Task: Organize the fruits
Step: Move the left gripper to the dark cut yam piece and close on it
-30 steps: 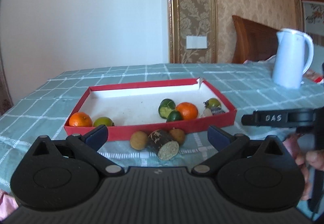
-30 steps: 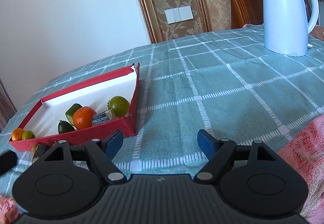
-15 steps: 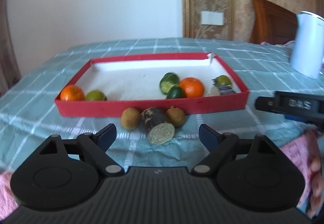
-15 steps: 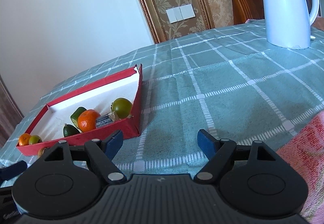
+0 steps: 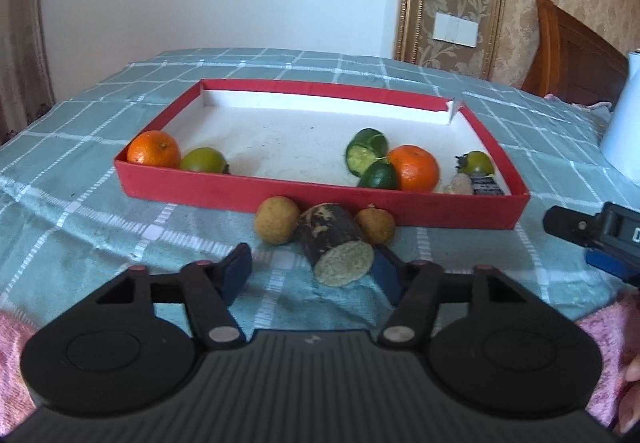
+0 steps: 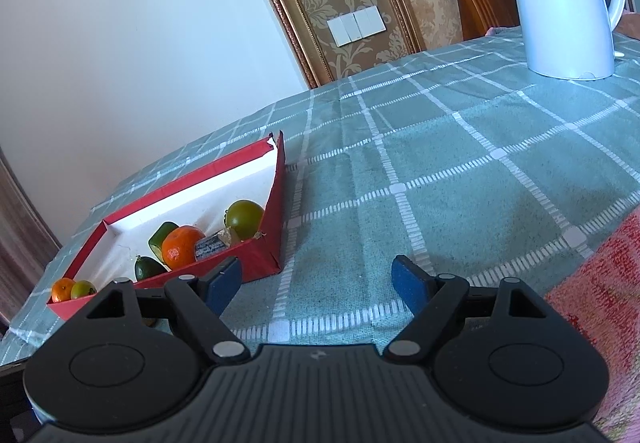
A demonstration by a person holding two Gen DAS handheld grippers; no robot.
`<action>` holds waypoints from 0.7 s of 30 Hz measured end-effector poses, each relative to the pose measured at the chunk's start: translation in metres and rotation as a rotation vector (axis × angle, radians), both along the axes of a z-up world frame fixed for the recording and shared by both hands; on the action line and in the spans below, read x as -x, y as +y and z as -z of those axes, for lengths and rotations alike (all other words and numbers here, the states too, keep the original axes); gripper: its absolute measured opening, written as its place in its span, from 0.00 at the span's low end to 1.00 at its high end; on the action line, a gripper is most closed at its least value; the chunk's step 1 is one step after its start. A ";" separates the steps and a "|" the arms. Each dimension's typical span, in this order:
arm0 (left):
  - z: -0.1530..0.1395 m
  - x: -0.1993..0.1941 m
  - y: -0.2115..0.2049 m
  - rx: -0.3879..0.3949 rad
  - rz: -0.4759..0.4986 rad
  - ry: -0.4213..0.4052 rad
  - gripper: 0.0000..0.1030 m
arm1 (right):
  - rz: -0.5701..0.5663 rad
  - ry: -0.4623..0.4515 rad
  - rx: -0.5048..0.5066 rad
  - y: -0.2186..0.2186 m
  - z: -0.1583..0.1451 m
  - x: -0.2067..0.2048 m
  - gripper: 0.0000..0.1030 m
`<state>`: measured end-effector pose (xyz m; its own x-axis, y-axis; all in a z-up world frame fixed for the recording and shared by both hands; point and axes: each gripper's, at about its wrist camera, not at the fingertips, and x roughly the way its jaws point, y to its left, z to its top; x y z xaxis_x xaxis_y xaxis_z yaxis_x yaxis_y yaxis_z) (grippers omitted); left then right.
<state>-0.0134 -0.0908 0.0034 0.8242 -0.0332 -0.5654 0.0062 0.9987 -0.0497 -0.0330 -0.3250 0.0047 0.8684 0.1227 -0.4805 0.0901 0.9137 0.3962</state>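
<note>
**Left claw narrowing on the cut stalk piece outside the tray**

The left claw (image 5: 312, 269) is set low on the counter (image 5: 100, 227), its jaws having just been closing; they stand at a moderate gap with the dark cut stalk piece (image 5: 334, 245) partly between them. The right-hand pad sits against or just beside its pale cut face, the other pad is well clear, so no grip is made yet. The piece lies against the near wall of the red tray (image 5: 320, 199), between two small brown fruits (image 5: 277, 219), hence the low frontal approach. Oranges (image 5: 414, 167) and green fruit already lie in the tray. The right claw (image 6: 318, 285) hangs wide and empty over bare cloth, kept clear.
</note>
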 end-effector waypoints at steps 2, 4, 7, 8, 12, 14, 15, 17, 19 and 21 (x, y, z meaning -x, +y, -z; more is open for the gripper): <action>0.000 0.002 -0.003 0.004 0.012 0.000 0.44 | 0.000 -0.001 -0.003 0.000 0.000 0.000 0.80; 0.000 0.003 -0.006 0.003 0.024 -0.003 0.37 | 0.000 -0.002 -0.007 -0.001 0.000 0.001 0.80; 0.000 0.005 -0.006 0.023 0.031 -0.009 0.32 | 0.000 -0.003 -0.009 -0.001 0.000 0.001 0.80; 0.000 0.006 -0.007 0.026 0.031 -0.011 0.31 | 0.000 -0.003 -0.009 -0.001 0.000 0.001 0.80; 0.000 0.008 -0.003 0.053 0.040 -0.022 0.31 | 0.000 -0.004 -0.011 -0.001 0.000 0.001 0.80; 0.000 0.009 -0.002 0.057 0.044 -0.026 0.31 | 0.000 -0.004 -0.011 -0.001 0.000 0.001 0.80; -0.001 0.011 -0.001 0.065 0.047 -0.035 0.31 | 0.000 -0.004 -0.011 -0.001 0.000 0.001 0.80; -0.003 0.016 0.002 0.072 0.049 -0.053 0.31 | 0.000 -0.004 -0.012 -0.001 0.000 0.001 0.80; -0.006 0.021 0.004 0.073 0.050 -0.069 0.31 | 0.000 -0.004 -0.012 -0.001 0.000 0.001 0.80; -0.009 0.026 0.007 0.070 0.049 -0.089 0.30 | 0.000 -0.004 -0.011 -0.002 0.001 0.001 0.80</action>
